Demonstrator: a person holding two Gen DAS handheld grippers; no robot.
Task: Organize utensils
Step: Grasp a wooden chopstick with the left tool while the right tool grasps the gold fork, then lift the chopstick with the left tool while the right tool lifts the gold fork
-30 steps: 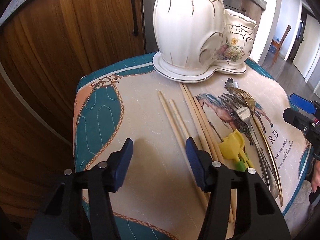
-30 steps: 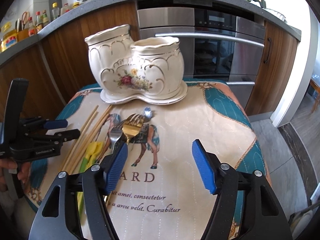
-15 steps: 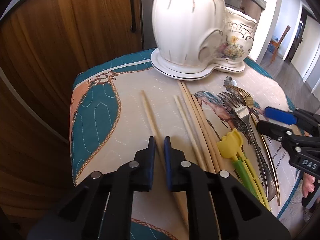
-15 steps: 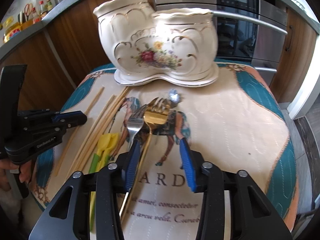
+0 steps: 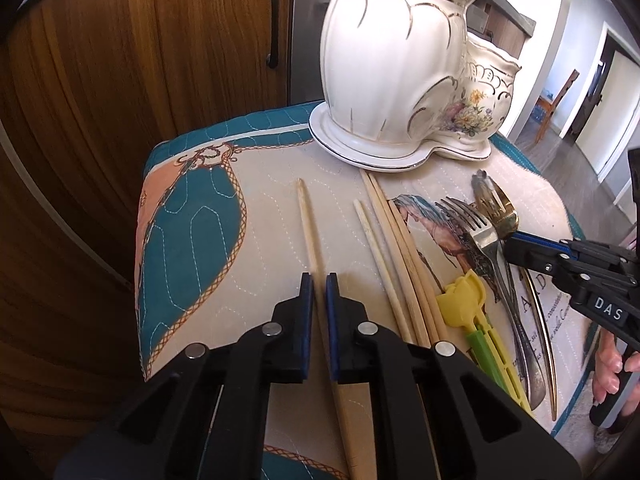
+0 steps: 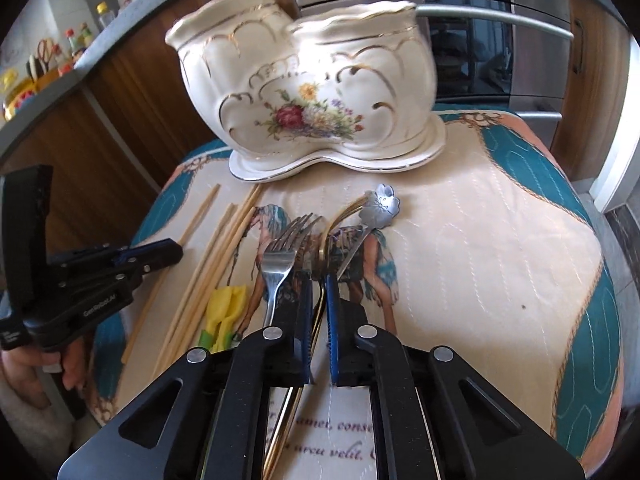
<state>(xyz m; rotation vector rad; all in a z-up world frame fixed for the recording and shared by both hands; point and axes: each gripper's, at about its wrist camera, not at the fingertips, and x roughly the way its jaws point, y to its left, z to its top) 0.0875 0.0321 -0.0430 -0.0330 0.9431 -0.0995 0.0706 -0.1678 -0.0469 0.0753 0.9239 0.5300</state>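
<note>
- L gripper (image 5: 316, 280): jaws just closed, now pinching a lone chopstick (image 5: 308, 224) partway along; stick runs between the blue pads, far tip pointing toward the holder (image 5: 396, 80), near end passing under the gripper body.
- R gripper (image 6: 319, 280): jaws just closed too, pinched on the gold fork (image 6: 340, 216) handle; the gold handle shows between the pads and again below them.
- Holder: white ceramic, two joined cups w/ gold trim + flower print, upright on its own base at the far side of the mat (image 5: 192, 240).
- Other chopsticks (image 5: 392, 236): bundle lying on the mat just right of the held one, tips near the holder base, apart from L gripper.
- Silver fork (image 6: 280, 256): lies just left of R gripper, tines toward the holder; touches or overlaps the gold fork, can't tell which.
- Flower spoon (image 6: 382, 206): bowl near the gold fork's tines, handle slanting under toward R gripper; contact unclear.
- Yellow-green tool (image 5: 468, 308): on the mat between the chopstick bundle and the forks.
- Person's hand (image 6: 60, 364) grips L gripper's handle, lower left in right wrist view.
- Bkgd: wood cabinets (image 5: 160, 60), oven (image 6: 480, 40).
</note>
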